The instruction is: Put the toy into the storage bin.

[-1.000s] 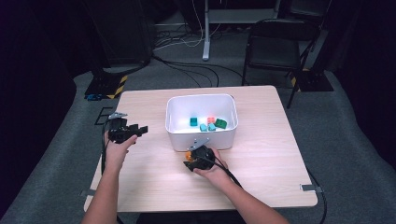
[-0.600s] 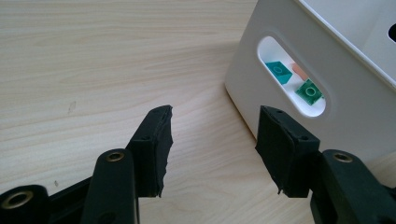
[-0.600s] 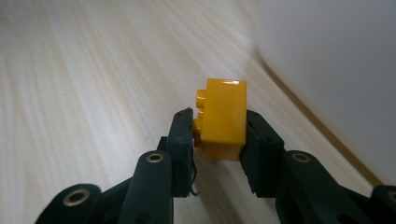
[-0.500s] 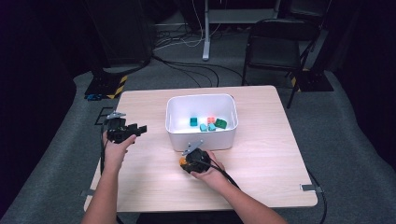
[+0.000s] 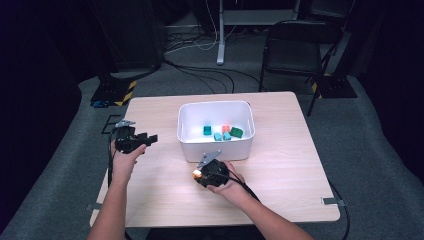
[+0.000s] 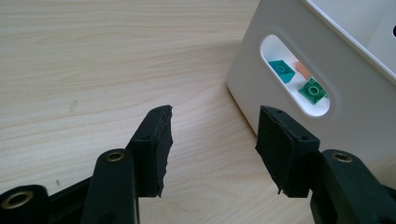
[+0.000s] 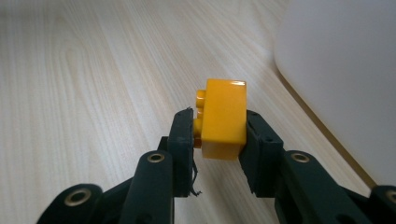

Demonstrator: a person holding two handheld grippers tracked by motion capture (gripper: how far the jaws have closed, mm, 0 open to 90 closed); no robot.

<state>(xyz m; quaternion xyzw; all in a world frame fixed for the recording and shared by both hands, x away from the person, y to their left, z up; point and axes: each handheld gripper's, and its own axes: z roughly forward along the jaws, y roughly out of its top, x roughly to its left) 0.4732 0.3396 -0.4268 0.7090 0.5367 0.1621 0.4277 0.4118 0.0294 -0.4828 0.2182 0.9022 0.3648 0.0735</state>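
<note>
A yellow-orange brick (image 7: pixel 224 119) sits sideways between the pads of my right gripper (image 7: pixel 219 128), studs facing left, held just off the wooden table. From above, that gripper (image 5: pixel 199 175) is close in front of the white bin (image 5: pixel 215 150), with the brick (image 5: pixel 196 174) at its tip. My left gripper (image 5: pixel 147 138) hovers left of the bin, open with nothing between its fingers (image 6: pixel 156 140). Inside the bin lie a teal brick (image 5: pixel 206 130), a green brick (image 5: pixel 236 132) and an orange-red brick (image 5: pixel 226 128).
The bin's side wall (image 6: pixel 364 116) has a handle slot through which a teal brick (image 6: pixel 281 71) and a green brick (image 6: pixel 313 91) show. Bare tabletop (image 5: pixel 280 165) lies right of the bin. A black chair (image 5: pixel 295 45) and floor cables stand beyond the table.
My right gripper has drawn slightly back and left from the bin front and risen a little with the yellow-orange brick. The left gripper has stayed put.
</note>
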